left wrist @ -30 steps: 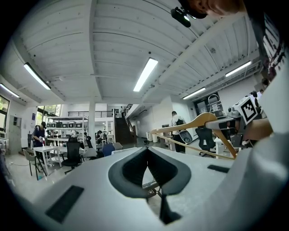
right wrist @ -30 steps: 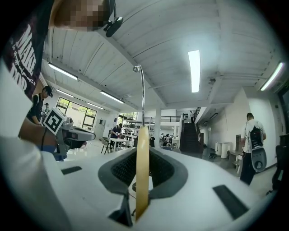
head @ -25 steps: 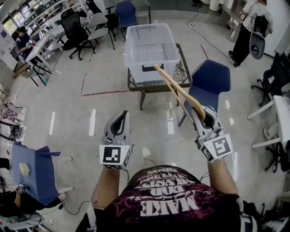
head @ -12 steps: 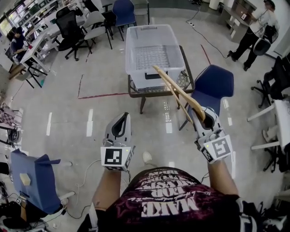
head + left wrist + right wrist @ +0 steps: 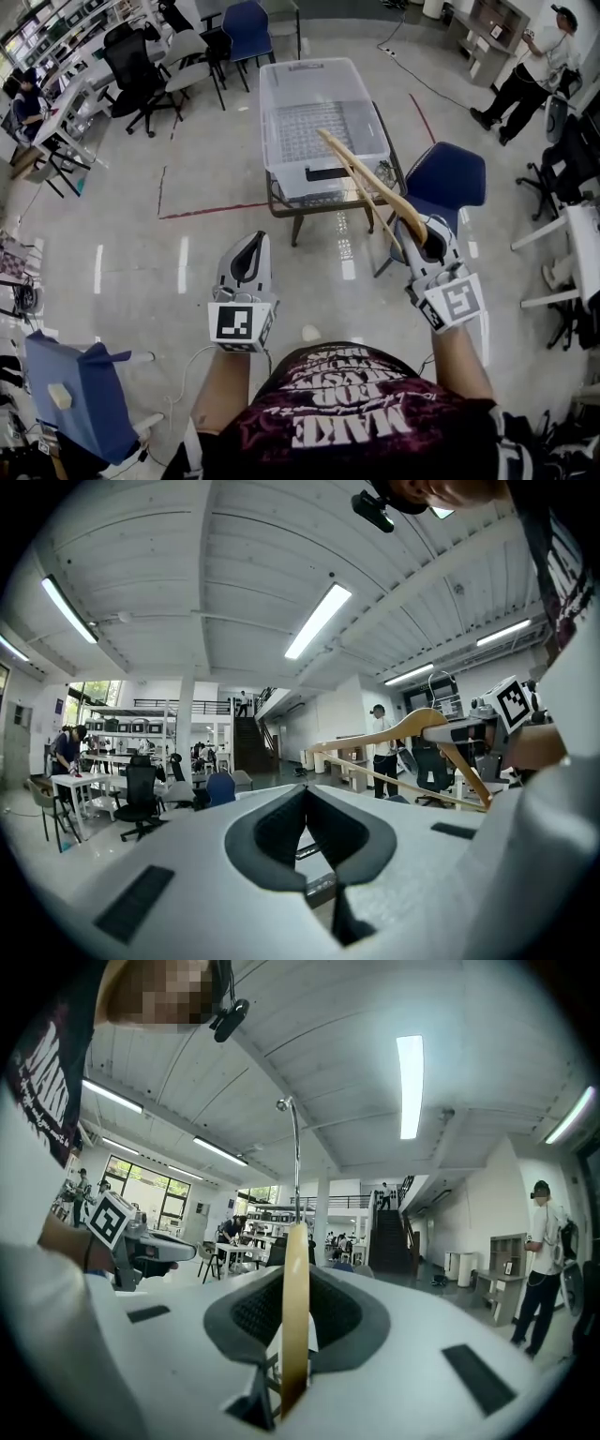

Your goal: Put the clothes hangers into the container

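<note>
We can read one big white word, "MAKE", upside down on the person's dark shirt [image 5: 349, 424]. The other words on it are too hard to read.

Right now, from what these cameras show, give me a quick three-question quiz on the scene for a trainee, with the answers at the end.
1. What is the right gripper shut on? A) a wooden hanger B) a cup C) nothing
2. True or false: the left gripper is holding something too.
3. Fill in: the clear container stands on a small ___.
Key: 1 A. 2 False: its jaws are shut with nothing between them. 3 table.
</note>
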`<state>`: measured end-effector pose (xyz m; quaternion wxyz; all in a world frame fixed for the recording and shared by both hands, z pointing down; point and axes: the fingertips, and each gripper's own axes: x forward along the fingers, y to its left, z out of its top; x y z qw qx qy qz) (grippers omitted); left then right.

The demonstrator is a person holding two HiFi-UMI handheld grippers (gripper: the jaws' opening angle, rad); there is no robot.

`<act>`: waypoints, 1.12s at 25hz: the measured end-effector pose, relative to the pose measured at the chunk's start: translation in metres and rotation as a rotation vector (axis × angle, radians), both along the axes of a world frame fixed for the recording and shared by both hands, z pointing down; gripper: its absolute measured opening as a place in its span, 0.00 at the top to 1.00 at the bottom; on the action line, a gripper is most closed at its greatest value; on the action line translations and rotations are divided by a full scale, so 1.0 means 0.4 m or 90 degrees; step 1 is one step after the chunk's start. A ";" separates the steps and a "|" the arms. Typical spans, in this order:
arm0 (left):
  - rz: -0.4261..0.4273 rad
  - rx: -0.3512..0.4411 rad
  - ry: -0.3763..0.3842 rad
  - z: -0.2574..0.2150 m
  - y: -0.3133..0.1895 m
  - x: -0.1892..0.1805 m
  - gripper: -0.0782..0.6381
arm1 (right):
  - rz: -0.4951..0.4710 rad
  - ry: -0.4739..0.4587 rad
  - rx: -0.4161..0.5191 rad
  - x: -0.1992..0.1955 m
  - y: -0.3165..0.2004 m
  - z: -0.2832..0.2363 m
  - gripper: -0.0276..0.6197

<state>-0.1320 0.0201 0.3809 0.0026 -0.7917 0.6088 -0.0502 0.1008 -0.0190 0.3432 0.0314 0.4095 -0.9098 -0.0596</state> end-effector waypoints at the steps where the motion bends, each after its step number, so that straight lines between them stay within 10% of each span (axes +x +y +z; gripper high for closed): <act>1: -0.001 -0.003 0.003 0.005 -0.008 -0.017 0.88 | 0.002 0.001 0.004 -0.014 -0.007 -0.003 0.86; 28: 0.024 -0.017 -0.015 0.046 -0.171 -0.026 0.88 | 0.039 -0.017 0.000 -0.003 -0.165 0.029 0.86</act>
